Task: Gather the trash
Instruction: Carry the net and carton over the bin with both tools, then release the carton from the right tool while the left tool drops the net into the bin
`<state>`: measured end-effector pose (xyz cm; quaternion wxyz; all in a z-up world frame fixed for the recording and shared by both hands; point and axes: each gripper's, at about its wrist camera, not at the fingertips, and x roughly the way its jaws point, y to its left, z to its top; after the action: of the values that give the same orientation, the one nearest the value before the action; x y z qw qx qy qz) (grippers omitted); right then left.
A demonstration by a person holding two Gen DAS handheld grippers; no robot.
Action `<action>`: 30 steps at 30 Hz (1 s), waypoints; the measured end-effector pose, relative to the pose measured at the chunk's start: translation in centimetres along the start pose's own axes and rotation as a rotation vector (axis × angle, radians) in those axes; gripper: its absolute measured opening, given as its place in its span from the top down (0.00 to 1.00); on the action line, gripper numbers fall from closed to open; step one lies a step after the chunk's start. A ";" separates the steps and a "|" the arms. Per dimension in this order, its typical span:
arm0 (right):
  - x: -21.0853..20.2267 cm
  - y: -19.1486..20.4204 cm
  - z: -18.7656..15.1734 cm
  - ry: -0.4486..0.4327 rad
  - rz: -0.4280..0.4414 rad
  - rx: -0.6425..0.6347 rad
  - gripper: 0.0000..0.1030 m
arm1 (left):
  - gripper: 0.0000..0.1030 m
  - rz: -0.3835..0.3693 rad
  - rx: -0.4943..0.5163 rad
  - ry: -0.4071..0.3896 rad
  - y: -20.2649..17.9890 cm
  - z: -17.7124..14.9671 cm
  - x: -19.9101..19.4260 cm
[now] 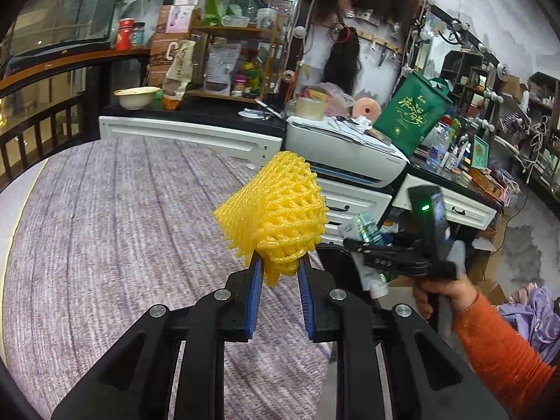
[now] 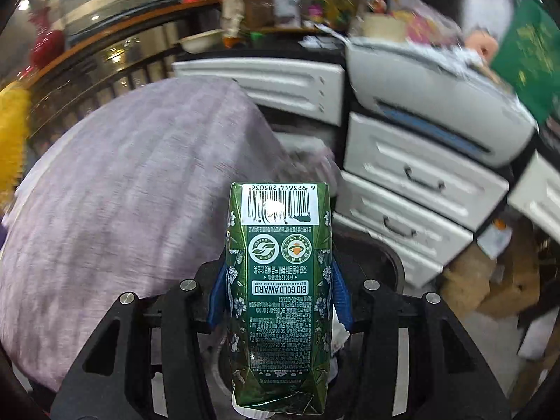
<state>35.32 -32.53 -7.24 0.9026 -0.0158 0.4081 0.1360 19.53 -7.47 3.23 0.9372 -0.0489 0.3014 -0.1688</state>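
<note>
My left gripper (image 1: 280, 262) is shut on a yellow foam fruit net (image 1: 276, 210) and holds it up above the purple-grey tablecloth (image 1: 122, 227). My right gripper (image 2: 278, 273) is shut on a green drink carton (image 2: 280, 287) with a barcode on its far end. In the left wrist view the right gripper (image 1: 353, 241) with the carton (image 1: 367, 231) hangs over a black trash bin (image 1: 332, 255) beside the table. The bin's dark rim (image 2: 385, 259) shows behind the carton in the right wrist view. The yellow net (image 2: 12, 140) shows blurred at the left edge.
White drawers (image 2: 413, 189) and a white printer (image 1: 350, 154) stand past the table edge. A green bag (image 1: 413, 112), bottles and clutter fill the counter behind. A wooden railing (image 1: 42, 119) runs at the left. Cardboard boxes (image 2: 490, 280) lie on the floor at right.
</note>
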 end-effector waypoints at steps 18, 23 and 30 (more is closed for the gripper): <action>15.1 -2.0 -8.6 0.365 -0.158 0.065 0.52 | 0.80 -0.099 0.053 0.087 -5.6 -0.4 4.6; 16.5 -1.5 -9.4 0.413 -0.158 0.025 0.51 | 0.80 -0.130 0.065 0.117 -7.0 -0.8 6.0; 14.3 -2.7 -10.2 0.361 -0.175 0.068 0.34 | 0.80 -0.174 0.099 0.159 -9.4 -1.2 7.7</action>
<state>37.53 -33.24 -24.83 0.8231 -0.0450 0.5649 0.0382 21.96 -18.88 -0.17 0.8933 -0.0148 0.3608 -0.2678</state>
